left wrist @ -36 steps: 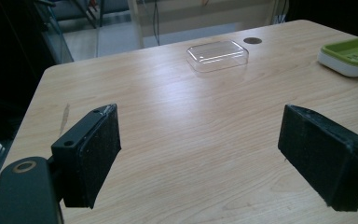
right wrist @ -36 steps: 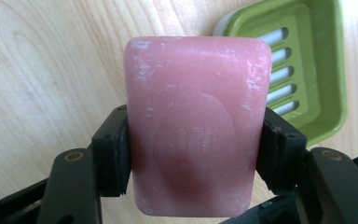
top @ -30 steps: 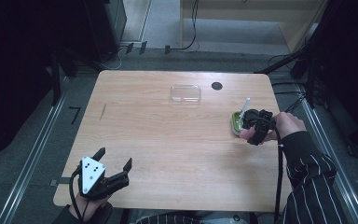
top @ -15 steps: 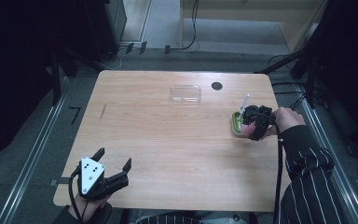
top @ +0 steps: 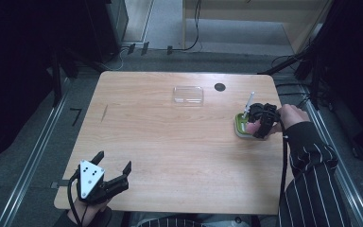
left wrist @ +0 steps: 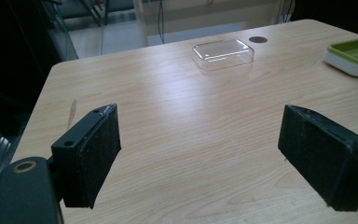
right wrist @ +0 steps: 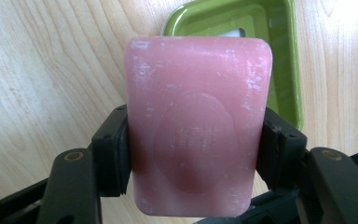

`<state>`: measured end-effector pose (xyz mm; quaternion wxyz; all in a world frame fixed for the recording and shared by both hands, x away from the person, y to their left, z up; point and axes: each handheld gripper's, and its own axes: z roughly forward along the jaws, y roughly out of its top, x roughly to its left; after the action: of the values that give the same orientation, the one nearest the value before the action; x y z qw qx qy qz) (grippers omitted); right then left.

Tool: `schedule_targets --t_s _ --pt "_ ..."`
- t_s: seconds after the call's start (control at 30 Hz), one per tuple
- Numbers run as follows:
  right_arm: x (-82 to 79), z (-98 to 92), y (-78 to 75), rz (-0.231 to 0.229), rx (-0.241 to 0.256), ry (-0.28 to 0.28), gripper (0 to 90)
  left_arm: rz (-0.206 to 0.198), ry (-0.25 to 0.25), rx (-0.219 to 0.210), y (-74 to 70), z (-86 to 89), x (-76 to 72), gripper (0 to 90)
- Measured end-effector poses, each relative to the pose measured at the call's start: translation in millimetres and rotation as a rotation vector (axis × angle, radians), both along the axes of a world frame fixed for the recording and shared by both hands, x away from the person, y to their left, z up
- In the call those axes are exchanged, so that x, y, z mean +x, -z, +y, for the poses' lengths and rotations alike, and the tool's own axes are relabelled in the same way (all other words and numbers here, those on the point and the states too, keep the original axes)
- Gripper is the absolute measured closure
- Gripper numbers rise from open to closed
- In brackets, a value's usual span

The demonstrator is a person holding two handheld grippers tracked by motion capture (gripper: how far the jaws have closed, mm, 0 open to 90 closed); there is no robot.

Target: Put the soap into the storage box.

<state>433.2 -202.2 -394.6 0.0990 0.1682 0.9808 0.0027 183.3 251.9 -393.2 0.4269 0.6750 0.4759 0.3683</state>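
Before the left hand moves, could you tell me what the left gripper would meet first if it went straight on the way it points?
Probably the clear plastic lid. The left gripper, jaws open, points across bare table toward it, though the exact line is uncertain.

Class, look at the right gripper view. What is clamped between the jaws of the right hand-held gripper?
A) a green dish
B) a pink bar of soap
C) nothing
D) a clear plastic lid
B: the right hand-held gripper has its jaws pressed against both sides of a pink bar of soap, above the green dish.
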Motion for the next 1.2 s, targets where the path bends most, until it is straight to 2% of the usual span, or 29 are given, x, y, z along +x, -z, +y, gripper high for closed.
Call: schedule_targets --t_s 0.53,0.7,0.87,0.9,1.2 --pt "15.8 -3.6 6.3 0.008 -0.006 -0.009 38.7 -0.002 -0.023 -0.005 0.0 4.6 -5.1 13.4" --pt "20.4 -6.2 8.6 0.01 0.005 -0.021 38.7 -0.001 -0.027 -0.003 -0.1 5.3 -6.0 13.4" --pt "24.0 -4.8 13.8 0.019 0.003 -0.029 38.7 0.0 -0.029 -0.002 -0.1 5.7 -6.4 13.3" --pt "26.9 -5.0 16.4 0.012 -0.002 -0.049 38.7 0.0 -0.028 -0.001 -0.1 5.8 -6.5 13.4" --pt "32.6 -9.2 22.9 0.019 -0.012 -0.044 38.7 -0.002 -0.032 -0.006 0.0 6.3 -6.9 13.4"
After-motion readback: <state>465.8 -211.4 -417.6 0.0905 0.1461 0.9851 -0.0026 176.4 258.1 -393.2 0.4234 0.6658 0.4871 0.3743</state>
